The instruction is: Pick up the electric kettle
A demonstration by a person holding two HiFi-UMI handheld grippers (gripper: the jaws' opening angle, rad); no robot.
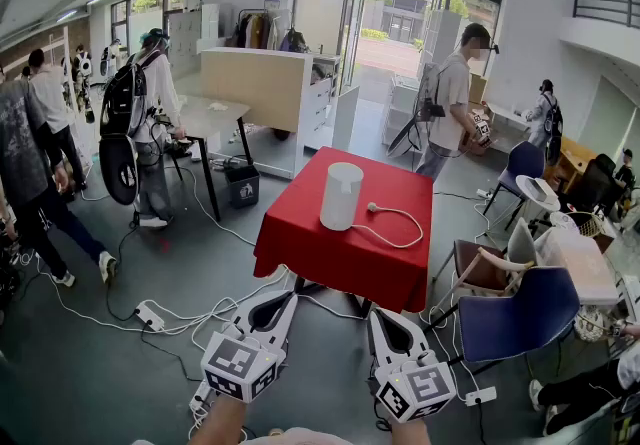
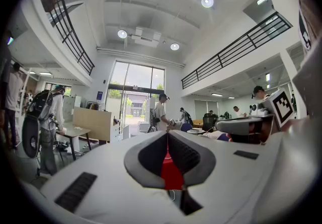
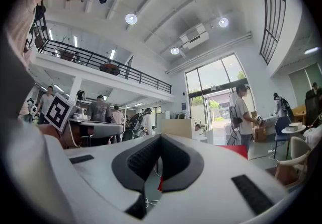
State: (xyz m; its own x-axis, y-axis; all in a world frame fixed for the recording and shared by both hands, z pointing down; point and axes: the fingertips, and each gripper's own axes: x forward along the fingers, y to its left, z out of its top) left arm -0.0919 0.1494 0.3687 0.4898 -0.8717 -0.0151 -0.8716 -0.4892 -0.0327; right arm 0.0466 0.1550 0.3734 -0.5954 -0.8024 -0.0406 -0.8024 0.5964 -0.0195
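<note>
The electric kettle (image 1: pixel 341 195), a plain white cylinder, stands upright near the far middle of a small table with a red cloth (image 1: pixel 320 253). A white cord with a plug (image 1: pixel 396 225) lies looped on the cloth to its right. Low in the head view, my left gripper (image 1: pixel 291 297) and right gripper (image 1: pixel 377 314) are held side by side short of the table's near edge, well apart from the kettle. Both point level at the table. The left gripper (image 2: pixel 167 135) has its jaws shut on nothing, with red cloth showing behind. The right gripper (image 3: pixel 161 138) is shut and empty too.
A blue chair (image 1: pixel 515 318) and a brown chair (image 1: pixel 478 269) stand right of the table. White cables and a power strip (image 1: pixel 150 315) trail across the floor at left. Several people stand around; a desk (image 1: pixel 215 118) and a bin (image 1: pixel 243 185) are behind.
</note>
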